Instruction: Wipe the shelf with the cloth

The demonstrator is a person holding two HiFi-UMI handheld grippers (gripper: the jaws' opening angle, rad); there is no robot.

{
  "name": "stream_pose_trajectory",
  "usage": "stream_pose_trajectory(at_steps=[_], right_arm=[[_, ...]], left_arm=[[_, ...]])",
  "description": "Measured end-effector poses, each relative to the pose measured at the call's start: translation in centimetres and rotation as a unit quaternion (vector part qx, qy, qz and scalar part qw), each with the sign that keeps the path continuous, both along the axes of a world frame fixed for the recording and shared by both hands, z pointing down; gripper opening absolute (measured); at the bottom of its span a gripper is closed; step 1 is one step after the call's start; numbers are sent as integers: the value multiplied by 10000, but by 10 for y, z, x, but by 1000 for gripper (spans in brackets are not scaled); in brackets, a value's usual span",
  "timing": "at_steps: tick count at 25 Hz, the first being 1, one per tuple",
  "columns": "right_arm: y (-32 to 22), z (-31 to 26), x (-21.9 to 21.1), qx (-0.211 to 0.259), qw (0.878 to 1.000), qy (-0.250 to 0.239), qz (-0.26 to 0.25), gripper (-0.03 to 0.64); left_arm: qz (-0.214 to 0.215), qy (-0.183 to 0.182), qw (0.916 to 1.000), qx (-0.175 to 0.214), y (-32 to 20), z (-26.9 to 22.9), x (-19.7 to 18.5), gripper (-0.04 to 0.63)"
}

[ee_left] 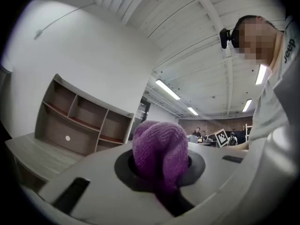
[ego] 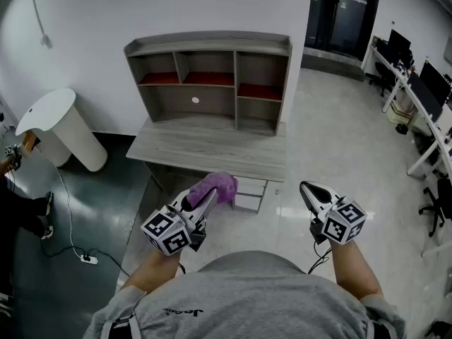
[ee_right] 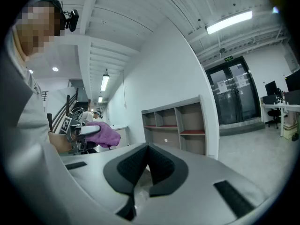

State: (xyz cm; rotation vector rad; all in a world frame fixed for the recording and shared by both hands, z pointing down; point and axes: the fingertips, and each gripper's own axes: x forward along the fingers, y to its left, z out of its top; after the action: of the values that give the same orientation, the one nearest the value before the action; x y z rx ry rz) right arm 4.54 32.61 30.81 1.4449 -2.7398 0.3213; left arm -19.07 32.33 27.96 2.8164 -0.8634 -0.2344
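Two-handed, short of the desk (ego: pixel 212 154) front edge; white pedestal (ego: pixel 63 126) well off to the left, out of the way; grips the purple cloth (ego: pixel 220 187), bunched, in the left gripper (ego: pixel 207 200), jaws clamped on it; faces the shelf (ego: pixel 212 69) straight ahead along the desk's back edge, long axis left to right; calls for a forward reach over bare desktop, likely unobstructed, left side seemingly nearer; carries the right gripper (ego: pixel 308 189) pinched together on nothing.

The head view looks steeply down on the shelf (ego: pixel 212 44); both gripper views face it from low, tilted upward.
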Motion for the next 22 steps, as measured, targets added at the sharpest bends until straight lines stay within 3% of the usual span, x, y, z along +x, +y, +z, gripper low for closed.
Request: stream_pose_trajectory(at_steps=[14, 22], right_arm=[[-5, 1, 40, -103, 9998, -120, -122, 18], [-10, 3, 90, -89, 9994, 9, -348, 20]], left_arm=[[-44, -46, 10000, -40, -4, 2, 47, 62], [-150, 54, 9998, -73, -11, 8, 107, 63]])
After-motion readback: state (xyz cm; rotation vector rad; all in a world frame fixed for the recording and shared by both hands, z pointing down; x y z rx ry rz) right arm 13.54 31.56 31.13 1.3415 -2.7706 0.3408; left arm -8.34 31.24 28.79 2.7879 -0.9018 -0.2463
